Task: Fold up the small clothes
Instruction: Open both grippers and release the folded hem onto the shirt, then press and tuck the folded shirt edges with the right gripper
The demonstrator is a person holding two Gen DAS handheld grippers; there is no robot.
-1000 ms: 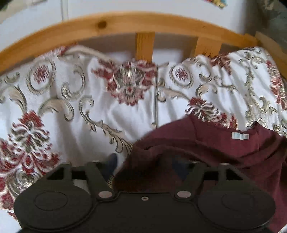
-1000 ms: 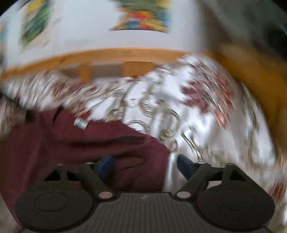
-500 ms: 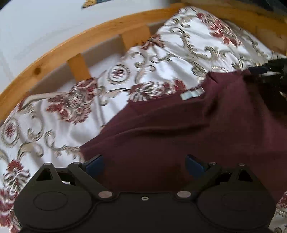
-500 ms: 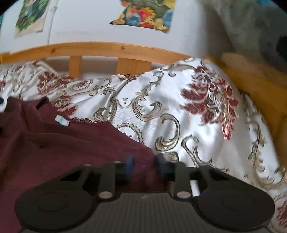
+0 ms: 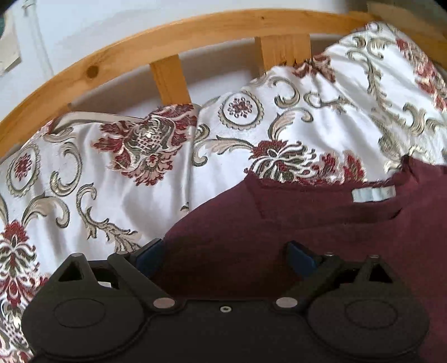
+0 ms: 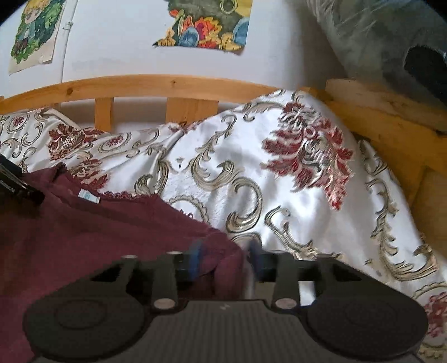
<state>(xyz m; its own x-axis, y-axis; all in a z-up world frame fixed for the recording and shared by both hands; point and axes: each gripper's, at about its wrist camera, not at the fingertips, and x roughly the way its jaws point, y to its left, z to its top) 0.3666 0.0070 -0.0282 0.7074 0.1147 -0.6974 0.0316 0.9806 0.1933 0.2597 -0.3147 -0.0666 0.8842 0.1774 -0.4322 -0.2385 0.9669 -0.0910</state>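
A maroon garment (image 5: 321,223) with a pale neck label (image 5: 373,193) lies on a patterned white bedspread (image 5: 111,181). My left gripper (image 5: 223,257) is open, its blue pads spread wide over the garment's left edge. In the right wrist view the garment (image 6: 97,223) fills the lower left, its label (image 6: 89,196) near the neckline. My right gripper (image 6: 225,259) has its jaws close together, pinching the garment's right corner between the blue pads. The other gripper's black tip (image 6: 16,184) shows at the left edge.
A wooden bed rail (image 5: 167,42) with slats runs behind the bedspread, against a white wall. Two colourful pictures (image 6: 206,25) hang on the wall. A wooden frame (image 6: 391,125) and a grey bundle (image 6: 377,42) stand at the right.
My right gripper has closed on the garment's corner and still holds it. My left gripper opened wide and swung back toward the garment's left edge.
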